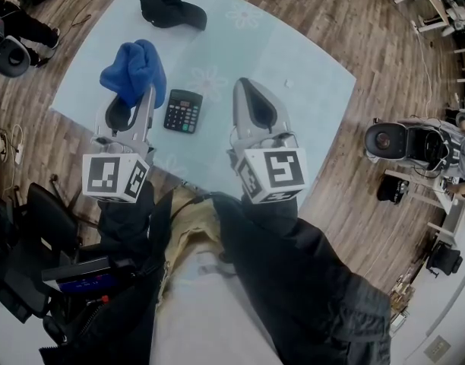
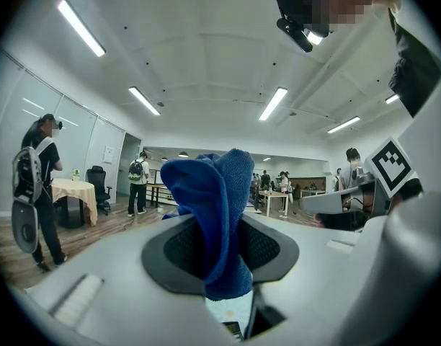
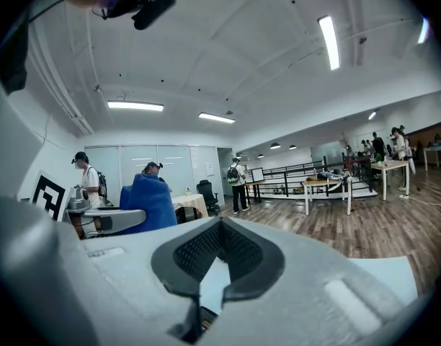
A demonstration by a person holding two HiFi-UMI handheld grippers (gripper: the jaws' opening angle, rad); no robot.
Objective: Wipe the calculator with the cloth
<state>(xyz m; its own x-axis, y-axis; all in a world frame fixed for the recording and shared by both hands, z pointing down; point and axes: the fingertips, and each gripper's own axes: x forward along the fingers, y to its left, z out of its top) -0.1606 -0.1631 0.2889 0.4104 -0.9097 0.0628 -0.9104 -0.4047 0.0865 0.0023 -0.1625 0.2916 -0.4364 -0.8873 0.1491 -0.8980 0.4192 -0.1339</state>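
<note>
I grip blue cloth (image 1: 134,68) in left gripper (image 1: 147,91), left of calculator (image 1: 182,111); right gripper (image 1: 245,84) right of it, jaws together, empty.

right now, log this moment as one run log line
left gripper: shut on cloth | right gripper: shut, empty | calculator: on table between grippers, untouched | wipe: not begun

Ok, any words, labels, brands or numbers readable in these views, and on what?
No text can be read.
calculator: key print too small to read.
left marker cube and right marker cube: black-and-white square patterns, not letters.
black cap, blue cloth: no print shows.
wall sheet, left gripper view: too small.
</note>
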